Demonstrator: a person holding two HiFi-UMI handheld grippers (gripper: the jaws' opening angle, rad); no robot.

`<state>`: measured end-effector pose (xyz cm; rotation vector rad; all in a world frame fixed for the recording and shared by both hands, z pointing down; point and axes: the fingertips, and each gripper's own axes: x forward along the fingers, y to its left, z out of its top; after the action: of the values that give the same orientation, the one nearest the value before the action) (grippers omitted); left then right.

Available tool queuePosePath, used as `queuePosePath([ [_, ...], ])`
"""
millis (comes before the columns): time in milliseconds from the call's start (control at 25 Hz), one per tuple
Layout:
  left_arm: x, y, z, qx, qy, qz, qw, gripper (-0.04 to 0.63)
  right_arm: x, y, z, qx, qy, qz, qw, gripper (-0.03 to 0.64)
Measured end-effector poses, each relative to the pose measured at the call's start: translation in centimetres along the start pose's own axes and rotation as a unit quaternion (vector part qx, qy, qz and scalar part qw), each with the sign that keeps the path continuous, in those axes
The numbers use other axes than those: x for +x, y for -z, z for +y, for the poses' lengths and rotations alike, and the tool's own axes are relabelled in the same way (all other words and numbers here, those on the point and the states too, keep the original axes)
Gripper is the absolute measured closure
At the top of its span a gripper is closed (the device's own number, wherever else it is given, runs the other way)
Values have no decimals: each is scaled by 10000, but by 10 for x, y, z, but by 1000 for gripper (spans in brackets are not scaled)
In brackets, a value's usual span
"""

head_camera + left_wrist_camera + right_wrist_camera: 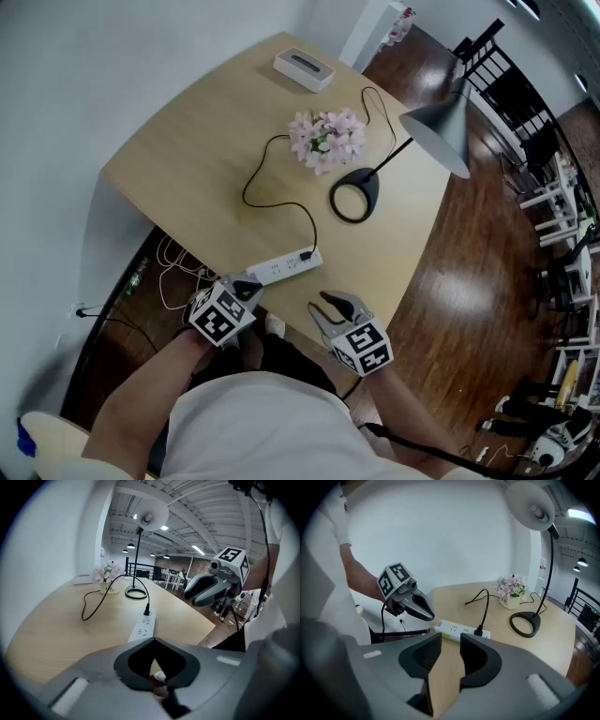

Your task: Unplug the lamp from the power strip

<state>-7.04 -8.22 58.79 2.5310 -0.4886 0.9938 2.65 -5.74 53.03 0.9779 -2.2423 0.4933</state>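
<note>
Left tongs (252, 284) closed, right tongs (319, 300) spread; black plug (306, 255) sits in white power strip (279, 269).

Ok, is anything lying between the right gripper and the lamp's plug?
No, only bare tabletop lies between the right gripper and the plug in the power strip. The right gripper view shows it past the open jaws.

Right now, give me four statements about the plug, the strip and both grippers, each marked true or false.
1. The lamp's black plug sits in the white power strip. True.
2. The right gripper grips the plug. False: its jaws stand apart, empty, short of the strip.
3. The left gripper is shut on nothing. True.
4. The lamp base stands on the floor. False: it stands on the table, by the pink flowers.
</note>
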Motion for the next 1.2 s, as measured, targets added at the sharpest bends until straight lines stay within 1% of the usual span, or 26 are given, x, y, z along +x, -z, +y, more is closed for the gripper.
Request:
queuePosePath([
  [120,21,-15,19,29,-36,155,9999,591,25,-9,-27,63,68,124,9999,486],
  [240,38,-24,29,159,-154,303,9993,591,44,-9,-48,212,94,338,9992,486],
  [360,56,-28,34,257,-93,465,9985,592,64,-11,-67,311,117,456,9984,486],
  [480,69,-23,36,258,-11,620,9977,592,82,-9,-82,352,136,573,9976,486],
  [600,72,-19,36,361,15,651,9972,591,98,-4,-86,328,55,717,9969,486],
  [760,74,-19,34,738,-24,716,9947,592,109,-3,-91,318,23,808,9962,488],
  [880,74,-18,35,658,31,709,9953,592,116,-1,-93,287,57,951,9950,517],
  [1000,74,-18,35,549,50,648,9964,592,116,0,-94,244,79,1013,9945,525],
  [1080,73,-18,35,616,-18,673,9958,592,115,0,-93,260,86,1024,9944,528],
  [1200,74,-18,34,759,-155,817,9936,594,114,-2,-93,288,75,1060,9939,532],
])
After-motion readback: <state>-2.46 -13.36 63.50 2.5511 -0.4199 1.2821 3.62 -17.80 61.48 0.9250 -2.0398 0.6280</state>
